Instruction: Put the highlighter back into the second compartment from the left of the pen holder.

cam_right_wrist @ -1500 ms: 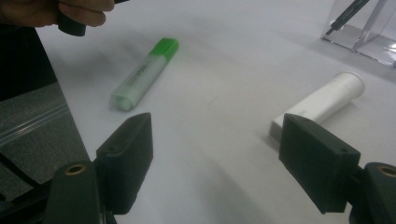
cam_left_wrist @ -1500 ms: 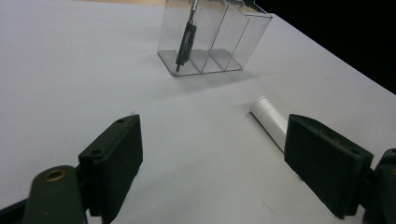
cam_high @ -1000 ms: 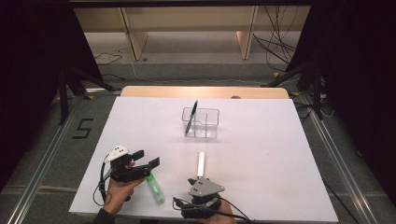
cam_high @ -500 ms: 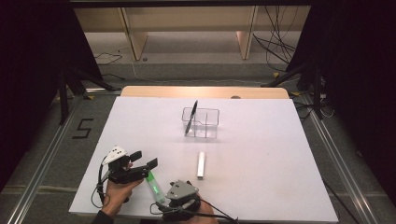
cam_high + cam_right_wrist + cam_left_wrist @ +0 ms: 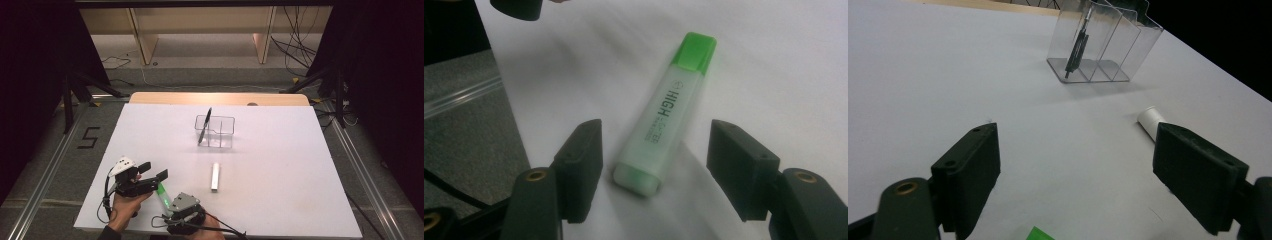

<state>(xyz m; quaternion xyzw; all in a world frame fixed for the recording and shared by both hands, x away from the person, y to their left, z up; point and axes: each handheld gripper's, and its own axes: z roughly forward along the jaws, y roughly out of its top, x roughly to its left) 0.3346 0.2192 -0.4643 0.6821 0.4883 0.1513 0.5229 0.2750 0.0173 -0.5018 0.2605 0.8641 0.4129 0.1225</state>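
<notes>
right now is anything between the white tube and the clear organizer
No. In the high view only bare table lies between the white tube and the clear organizer.

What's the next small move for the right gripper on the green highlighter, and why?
Probably ease forward a little, then close. The right gripper has just been closing its jaws, yet gaps remain on both sides of the green highlighter, which lies flat on the white table with only its near end between them.
</notes>
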